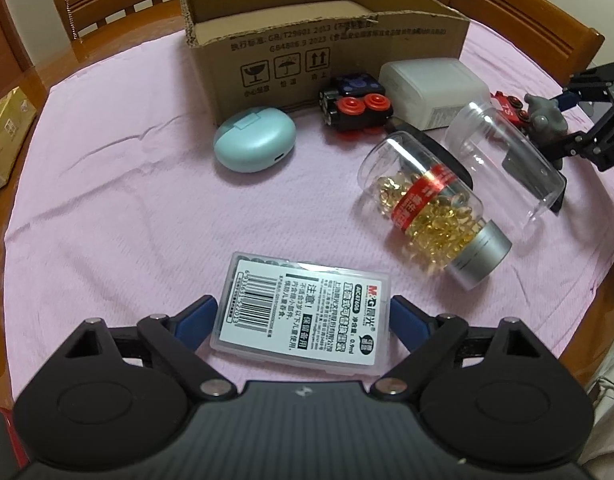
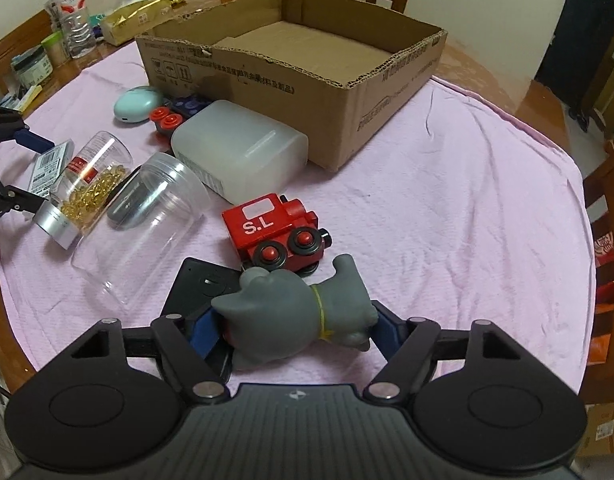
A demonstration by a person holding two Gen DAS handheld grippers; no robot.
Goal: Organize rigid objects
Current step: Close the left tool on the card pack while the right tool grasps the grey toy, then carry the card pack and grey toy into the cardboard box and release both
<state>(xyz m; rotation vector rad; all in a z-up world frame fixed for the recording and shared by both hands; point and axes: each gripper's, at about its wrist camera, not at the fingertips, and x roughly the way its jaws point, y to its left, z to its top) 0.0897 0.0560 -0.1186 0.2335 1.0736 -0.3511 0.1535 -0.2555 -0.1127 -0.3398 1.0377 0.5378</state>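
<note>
Straddling the clear refill case (image 1: 303, 316) with my left gripper (image 1: 303, 318), jaws spread on both sides, contact unclear. My right gripper (image 2: 297, 326) is clamped on the grey cat toy (image 2: 295, 312), beside the red train (image 2: 277, 226). Capsule bottle (image 1: 431, 208) and empty jar (image 1: 503, 156) lie tipped on the pink cloth (image 1: 147, 200) near the cardboard box (image 1: 319, 48).

Both handheld tools look alike. The left gripper (image 1: 303, 314) and right gripper (image 2: 295, 330) each have a ribbed dark grey body with a small silver emblem, two round black discs, black linkage arms pinned by silver screws, and blue finger pads (image 1: 407, 316).
</note>
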